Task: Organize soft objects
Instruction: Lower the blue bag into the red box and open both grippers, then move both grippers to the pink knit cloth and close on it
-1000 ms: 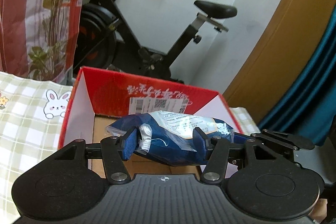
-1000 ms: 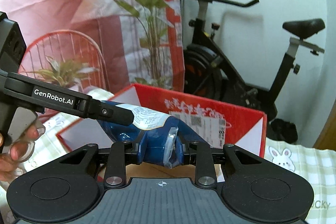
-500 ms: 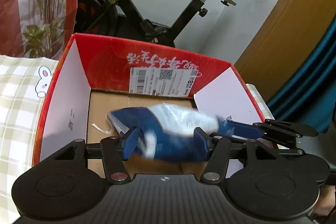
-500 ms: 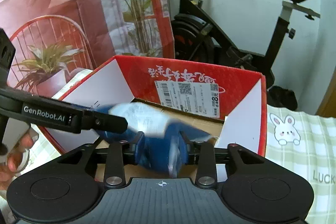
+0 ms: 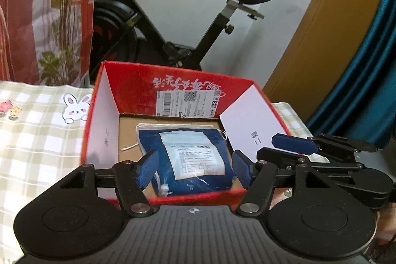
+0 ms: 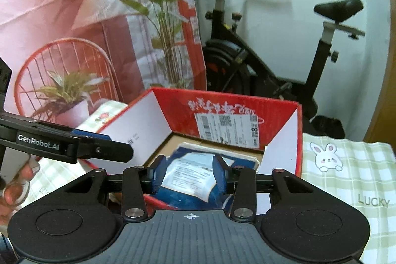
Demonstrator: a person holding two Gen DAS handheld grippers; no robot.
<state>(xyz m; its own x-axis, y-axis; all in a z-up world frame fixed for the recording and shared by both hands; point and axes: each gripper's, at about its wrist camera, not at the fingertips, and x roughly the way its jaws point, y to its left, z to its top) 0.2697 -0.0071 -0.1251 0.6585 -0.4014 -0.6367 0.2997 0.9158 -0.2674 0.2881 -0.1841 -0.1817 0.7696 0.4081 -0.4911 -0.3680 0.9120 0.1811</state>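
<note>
Blue packet (image 5: pixel 190 160) now dropped into red box (image 5: pixel 128 88); "GenRobot.AI" tool (image 6: pixel 104 149).

Both wrist cameras sit close above the near rim of the red box (image 5: pixel 173 90) (image 6: pixel 230 100), angled down and forward, left view from its left, sharing box, package (image 5: pixel 190 157) (image 6: pixel 190 175) and exercise bike (image 5: pixel 173 16) (image 6: pixel 272 61).

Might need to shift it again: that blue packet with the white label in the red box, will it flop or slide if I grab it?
The blue packet looks like folded fabric in clear film, so it will probably sag if pinched at one end. The wrap looks glossy, so pads may slip. It lies flat on the red box's floor and seems unlikely to roll.
</note>
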